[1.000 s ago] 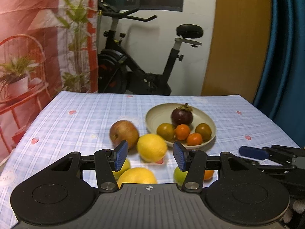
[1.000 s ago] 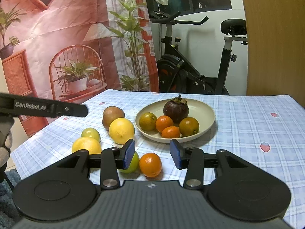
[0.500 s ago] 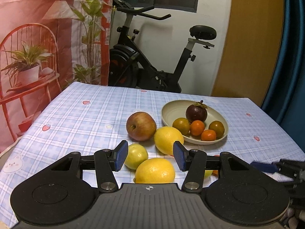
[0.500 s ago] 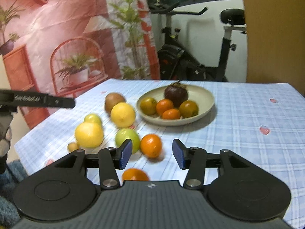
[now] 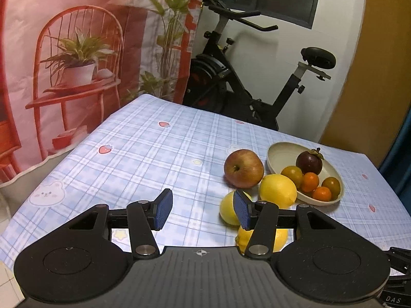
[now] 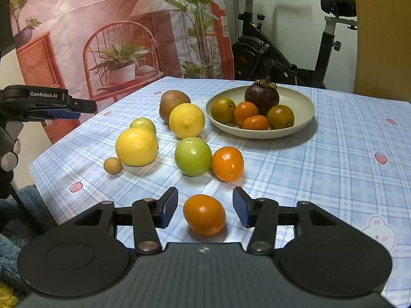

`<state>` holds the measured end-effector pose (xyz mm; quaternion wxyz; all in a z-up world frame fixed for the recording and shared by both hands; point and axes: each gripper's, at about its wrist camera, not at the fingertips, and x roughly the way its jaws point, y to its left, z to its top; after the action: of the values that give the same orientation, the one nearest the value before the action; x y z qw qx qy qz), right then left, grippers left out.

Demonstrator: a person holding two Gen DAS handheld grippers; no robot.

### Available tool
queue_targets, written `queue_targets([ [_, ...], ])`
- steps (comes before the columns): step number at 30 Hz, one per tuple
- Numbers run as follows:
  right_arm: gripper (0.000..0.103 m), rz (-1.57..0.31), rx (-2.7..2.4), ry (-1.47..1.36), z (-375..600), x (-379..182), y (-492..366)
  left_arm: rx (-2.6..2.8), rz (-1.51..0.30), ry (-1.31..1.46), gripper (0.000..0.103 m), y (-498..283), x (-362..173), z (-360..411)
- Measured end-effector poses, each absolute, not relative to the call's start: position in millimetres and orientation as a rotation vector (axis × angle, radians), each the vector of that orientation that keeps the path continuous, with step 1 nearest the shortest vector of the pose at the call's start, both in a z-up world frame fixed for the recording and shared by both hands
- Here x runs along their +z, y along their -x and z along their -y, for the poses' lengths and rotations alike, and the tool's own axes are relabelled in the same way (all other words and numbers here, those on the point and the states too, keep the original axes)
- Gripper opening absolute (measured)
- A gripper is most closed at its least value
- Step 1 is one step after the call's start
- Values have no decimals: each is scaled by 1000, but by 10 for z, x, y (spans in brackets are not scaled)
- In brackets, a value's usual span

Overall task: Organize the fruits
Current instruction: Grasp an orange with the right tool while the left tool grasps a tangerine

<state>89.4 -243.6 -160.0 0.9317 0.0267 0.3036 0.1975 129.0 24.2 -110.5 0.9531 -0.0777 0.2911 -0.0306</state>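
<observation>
In the right wrist view an orange [image 6: 204, 214] lies on the checked tablecloth between the jaws of my right gripper [image 6: 205, 191], which stands open with a gap on each side of the fruit. Beyond it lie a second orange [image 6: 227, 163], a green apple [image 6: 193, 156], two lemons [image 6: 136, 146] [image 6: 187, 120] and a red apple [image 6: 173, 101]. A cream bowl [image 6: 303, 102] holds a mangosteen [image 6: 262, 97] and several small citrus. My left gripper [image 5: 203, 193] is open over bare cloth, left of a lemon [image 5: 278, 191] and the red apple [image 5: 243, 168].
A small brown fruit [image 6: 113, 165] and a pale green one [image 6: 143, 125] lie near the table's left edge. The left gripper [image 6: 64, 110] hangs off that edge. An exercise bike [image 5: 244, 97] stands behind the table, with a printed backdrop [image 5: 77, 51] to the left.
The left gripper has swung leftward, so the fruits now sit at its right. The right gripper has sunk toward the table, its jaws slightly wider, and an orange now lies between them.
</observation>
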Motion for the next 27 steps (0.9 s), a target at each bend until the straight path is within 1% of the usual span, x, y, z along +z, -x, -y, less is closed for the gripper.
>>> queue_targets([
  [12, 51, -582, 396, -37, 2427, -1571, -951, -141, -603, 90, 55, -1255, -1169, -54],
  [19, 51, -626, 389, -57, 2493, -1606, -971, -162, -620, 83, 55, -1277, -1199, -28],
  [27, 51, -681, 461, -16, 2391, -1683, -935, -234, -631, 23, 55, -1309, -1216, 188],
])
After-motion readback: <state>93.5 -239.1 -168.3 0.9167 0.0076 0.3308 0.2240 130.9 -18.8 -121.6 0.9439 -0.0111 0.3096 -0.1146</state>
